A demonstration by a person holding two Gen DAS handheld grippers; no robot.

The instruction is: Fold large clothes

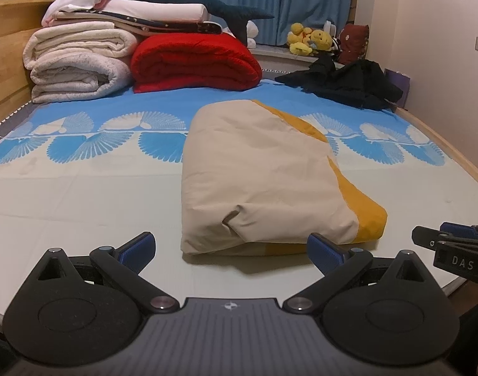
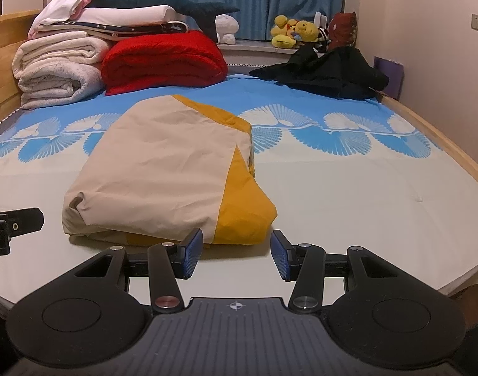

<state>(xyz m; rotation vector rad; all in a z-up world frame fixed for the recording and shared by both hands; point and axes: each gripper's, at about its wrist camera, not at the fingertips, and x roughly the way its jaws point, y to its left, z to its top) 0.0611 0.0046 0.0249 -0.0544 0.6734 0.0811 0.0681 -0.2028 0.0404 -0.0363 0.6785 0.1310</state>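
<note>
Currently the beige-and-mustard garment (image 1: 264,175) lies folded mid-bed, nearer the foot than the red blanket (image 1: 195,62); left gripper (image 1: 231,252) and right gripper (image 2: 237,255) hover empty, jaws wide; cloth looks light, limp, slippery, so pinch the near folded corners.

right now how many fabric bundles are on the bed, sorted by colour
beige and mustard folded garment: 1
red folded quilt: 1
white rolled blankets: 2
black crumpled clothes heap: 1
total: 5, not counting the mixed stack above the blankets
</note>
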